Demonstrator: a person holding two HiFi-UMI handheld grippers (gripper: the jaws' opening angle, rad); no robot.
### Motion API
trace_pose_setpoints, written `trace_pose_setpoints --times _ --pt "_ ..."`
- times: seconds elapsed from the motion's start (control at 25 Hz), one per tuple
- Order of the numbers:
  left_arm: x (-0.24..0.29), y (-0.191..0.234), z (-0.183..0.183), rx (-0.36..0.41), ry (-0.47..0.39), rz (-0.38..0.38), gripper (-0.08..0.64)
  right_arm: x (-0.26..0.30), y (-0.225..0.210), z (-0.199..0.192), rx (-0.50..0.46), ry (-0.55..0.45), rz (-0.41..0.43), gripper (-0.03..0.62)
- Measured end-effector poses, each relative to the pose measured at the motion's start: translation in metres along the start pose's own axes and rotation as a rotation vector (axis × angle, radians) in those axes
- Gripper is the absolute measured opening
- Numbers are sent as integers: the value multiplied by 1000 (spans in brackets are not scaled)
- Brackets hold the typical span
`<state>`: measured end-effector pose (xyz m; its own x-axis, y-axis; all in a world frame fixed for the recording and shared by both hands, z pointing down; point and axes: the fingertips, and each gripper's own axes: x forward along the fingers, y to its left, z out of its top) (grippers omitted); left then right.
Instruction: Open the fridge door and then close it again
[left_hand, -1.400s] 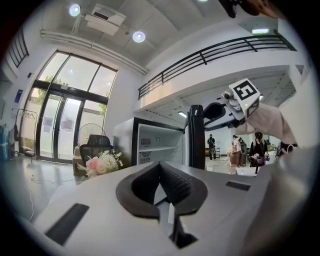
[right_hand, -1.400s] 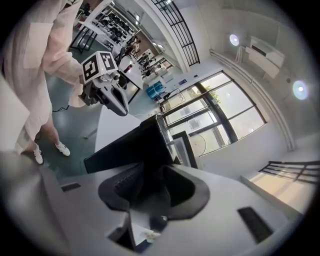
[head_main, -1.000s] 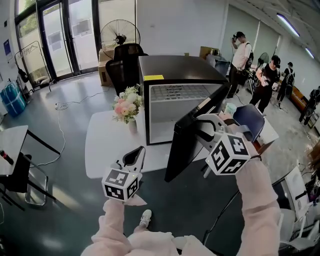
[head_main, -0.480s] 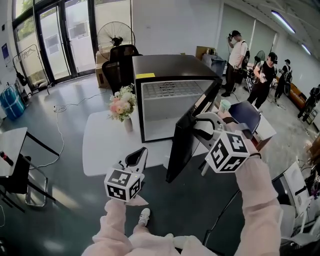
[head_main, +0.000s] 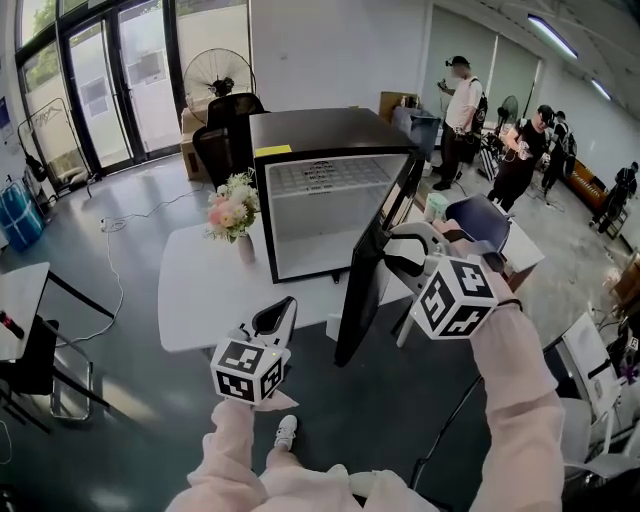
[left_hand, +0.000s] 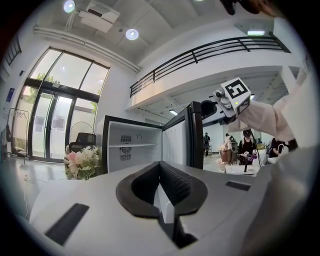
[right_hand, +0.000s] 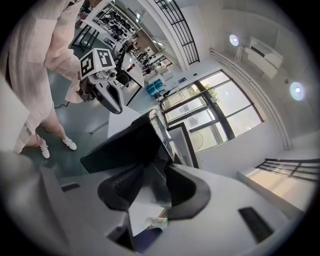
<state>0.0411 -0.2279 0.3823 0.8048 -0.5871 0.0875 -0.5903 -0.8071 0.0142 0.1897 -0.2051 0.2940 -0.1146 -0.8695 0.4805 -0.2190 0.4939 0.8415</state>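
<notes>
A small black fridge (head_main: 330, 130) stands on a white table (head_main: 200, 290), its white inside bare. Its door (head_main: 365, 290) is swung wide open toward me, hinged at the right. My right gripper (head_main: 392, 250) is shut on the door's free edge near the top. In the right gripper view the door (right_hand: 125, 145) lies between the jaws of that gripper (right_hand: 150, 185). My left gripper (head_main: 275, 318) hovers shut and holding nothing, low in front of the table and left of the door. The left gripper view shows the fridge (left_hand: 132, 150) ahead and the right gripper (left_hand: 210, 107) on the door (left_hand: 187, 137).
A vase of pink flowers (head_main: 232, 212) stands on the table left of the fridge. Behind are a black chair (head_main: 225, 125) and a floor fan (head_main: 213, 75). Several people (head_main: 460, 100) stand at the back right. Another table (head_main: 20, 290) is at the left.
The door has swung a little wider with my right gripper on its edge. Both grippers have drifted sideways, and the fridge sits further left in the head view.
</notes>
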Motion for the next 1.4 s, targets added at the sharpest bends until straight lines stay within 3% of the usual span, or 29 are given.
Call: trace_pose_setpoints --times 0.52,1.4 --pt "12 -44 -7 -7 -5 -67 11 -30 10 -33 5 39 23 143" --pt "49 -107 5 30 -1 -211 11 -68 15 -93 -58 112 145 110"
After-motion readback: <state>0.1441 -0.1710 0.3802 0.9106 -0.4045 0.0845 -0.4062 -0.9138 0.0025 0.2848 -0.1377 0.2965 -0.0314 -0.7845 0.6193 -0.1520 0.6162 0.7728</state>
